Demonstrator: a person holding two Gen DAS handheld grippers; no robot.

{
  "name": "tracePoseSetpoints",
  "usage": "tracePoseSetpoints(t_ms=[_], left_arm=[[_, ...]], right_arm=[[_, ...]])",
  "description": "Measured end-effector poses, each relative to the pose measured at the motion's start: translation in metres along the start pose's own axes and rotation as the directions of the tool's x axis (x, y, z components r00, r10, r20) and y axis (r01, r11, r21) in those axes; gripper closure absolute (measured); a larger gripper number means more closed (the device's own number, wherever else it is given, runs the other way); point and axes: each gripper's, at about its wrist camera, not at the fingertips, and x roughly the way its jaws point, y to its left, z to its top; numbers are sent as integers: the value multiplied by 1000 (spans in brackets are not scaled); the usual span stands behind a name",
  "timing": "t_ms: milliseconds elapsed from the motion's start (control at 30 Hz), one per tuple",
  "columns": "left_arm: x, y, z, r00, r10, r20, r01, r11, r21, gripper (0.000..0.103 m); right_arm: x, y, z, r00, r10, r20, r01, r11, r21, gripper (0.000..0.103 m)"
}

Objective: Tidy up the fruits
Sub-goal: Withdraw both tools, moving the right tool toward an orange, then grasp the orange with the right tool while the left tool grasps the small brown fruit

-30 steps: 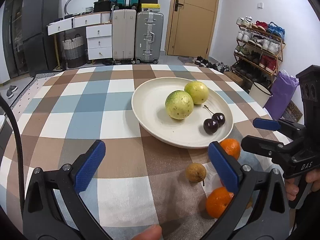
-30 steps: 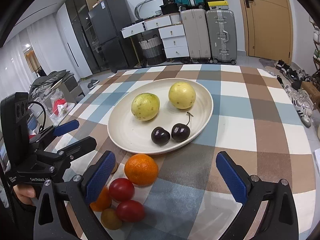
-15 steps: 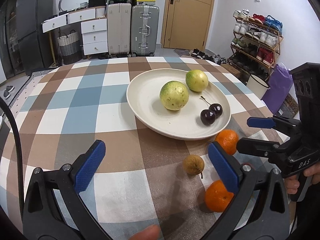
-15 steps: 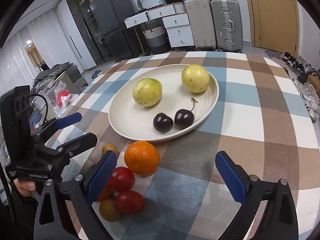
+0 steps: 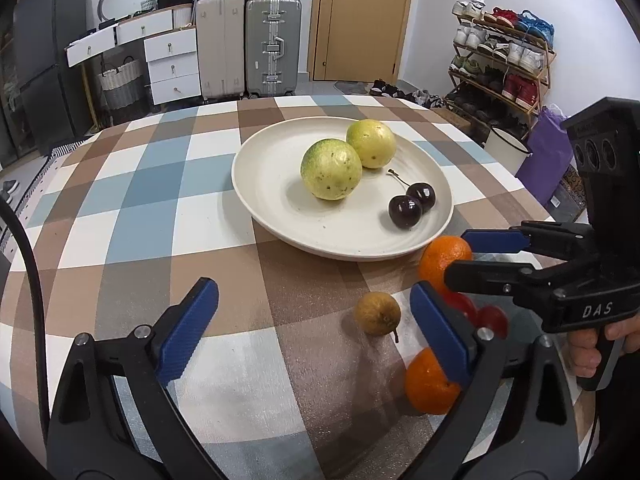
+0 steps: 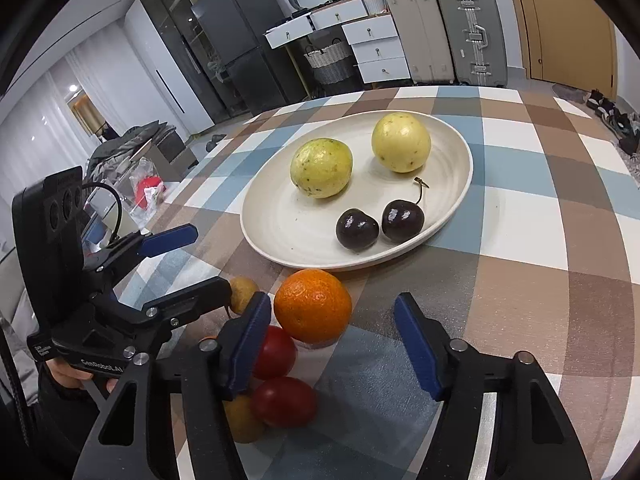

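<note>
A cream plate (image 5: 280, 184) (image 6: 280, 236) holds two yellow-green round fruits (image 5: 331, 169) (image 5: 371, 143) and two dark cherries (image 6: 357, 229) (image 6: 402, 220). In front of it on the checked cloth lie an orange (image 6: 313, 305) (image 5: 440, 256), a second orange (image 5: 428, 386), two red tomatoes (image 6: 276, 352) (image 6: 285, 401) and a small brown fruit (image 5: 377, 313) (image 6: 243, 293). My right gripper (image 6: 332, 344) (image 5: 456, 255) is closing with the first orange between its fingertips, a gap still beside it. My left gripper (image 5: 316, 328) (image 6: 212, 260) is narrowing slightly, and the brown fruit sits untouched by its right finger.
Another small brown fruit (image 6: 244, 420) lies half hidden under my right gripper's left finger. The table edge (image 5: 520, 184) drops off on the right toward a purple bag (image 5: 548, 152) and a shoe rack (image 5: 500, 60). Suitcases (image 5: 248, 44) and drawers stand behind the table.
My right gripper's jaws have come much closer together around the orange. The left jaws narrowed a little. Both views tipped slightly down toward the loose fruits.
</note>
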Motion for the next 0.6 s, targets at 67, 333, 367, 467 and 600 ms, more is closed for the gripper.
tracePoseSetpoints(t_ms=[67, 333, 367, 467, 600], left_arm=[[1, 0, 0, 1000, -11, -5, 11, 1000, -2, 7], [7, 0, -3, 997, -70, -45, 69, 997, -16, 20], [9, 1, -3, 995, -80, -55, 79, 997, -23, 21], [13, 1, -4, 991, -107, -79, 104, 994, -37, 29], [17, -2, -5, 988, -122, -96, 119, 992, -36, 39]], right_arm=[[0, 0, 0, 1000, 9, 4, -9, 1000, 2, 42], [2, 1, 2, 999, 40, 5, -40, 999, 5, 52], [1, 1, 1, 999, 41, 6, -41, 999, 5, 52], [2, 1, 1, 999, 53, 3, -53, 999, 10, 57], [2, 2, 0, 998, 64, 9, -64, 998, 12, 62]])
